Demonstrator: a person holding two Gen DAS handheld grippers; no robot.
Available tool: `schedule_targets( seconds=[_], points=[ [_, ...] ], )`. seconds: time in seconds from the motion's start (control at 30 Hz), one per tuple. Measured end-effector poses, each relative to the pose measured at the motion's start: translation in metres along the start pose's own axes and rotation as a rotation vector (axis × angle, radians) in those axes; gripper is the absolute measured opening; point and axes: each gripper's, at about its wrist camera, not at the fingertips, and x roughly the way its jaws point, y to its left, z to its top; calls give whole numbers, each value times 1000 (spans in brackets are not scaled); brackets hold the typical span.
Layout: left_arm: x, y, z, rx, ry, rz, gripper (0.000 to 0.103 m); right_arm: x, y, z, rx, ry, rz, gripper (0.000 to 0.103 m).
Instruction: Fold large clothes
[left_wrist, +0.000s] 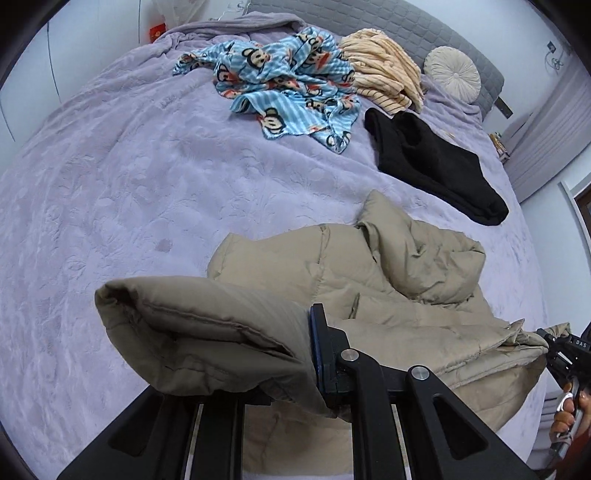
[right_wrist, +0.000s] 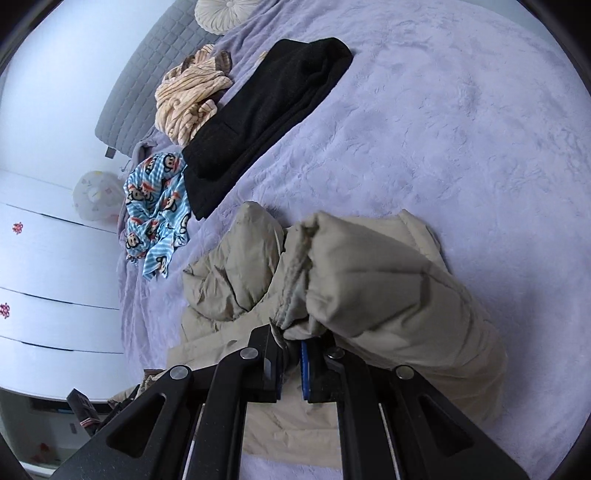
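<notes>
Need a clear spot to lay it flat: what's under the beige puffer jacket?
Only the lavender bedspread shows around the beige puffer jacket. The bed beneath it is covered, so anything there is hidden.

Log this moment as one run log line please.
step: folding jacket | left gripper: shut on jacket | right gripper: shut on jacket | jacket partly lifted off bed

We see a home bedroom. A wide bed (left_wrist: 110, 177) under a lilac plush cover fills both views, backed by a grey quilted headboard (left_wrist: 417, 29) with a round cream cushion (left_wrist: 452, 72) against it. Loose household clothing lies on the cover: a blue monkey-print garment (left_wrist: 288, 85), a striped cream garment (left_wrist: 384, 70), a black garment (left_wrist: 432, 162). We note white drawer fronts (right_wrist: 48, 258) beside the bed and pale walls.
</notes>
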Motion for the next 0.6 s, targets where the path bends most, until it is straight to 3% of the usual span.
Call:
schedule_targets(
  seconds=[0.23,0.27,0.33,0.37,0.4,0.43,0.47,0.53,0.57,0.6],
  points=[
    [46,-4,14,35,70,38,17,55,-18,20,48,26,-51,8],
    [41,-4,14,35,65,24,22,58,-21,22,63,35,-45,11],
    [23,-3,12,34,8,-1,54,58,-21,26,76,39,-32,15],
    [12,-2,12,39,-27,10,86,55,-20,27,66,38,-23,24],
    [-1,-2,11,50,-80,32,93,49,-16,28,45,30,-7,34],
    [-13,-4,11,70,-129,45,93,44,-12,28,21,20,3,61],
    [-21,-5,12,89,-149,47,93,36,-7,27,-7,8,11,75],
    [-22,-6,16,102,-146,45,93,23,7,24,-79,-10,27,74],
    [-17,-7,16,111,-128,37,86,22,12,20,-113,2,27,63],
    [-8,-10,16,130,-100,25,64,24,17,15,-148,19,19,53]
  ],
)
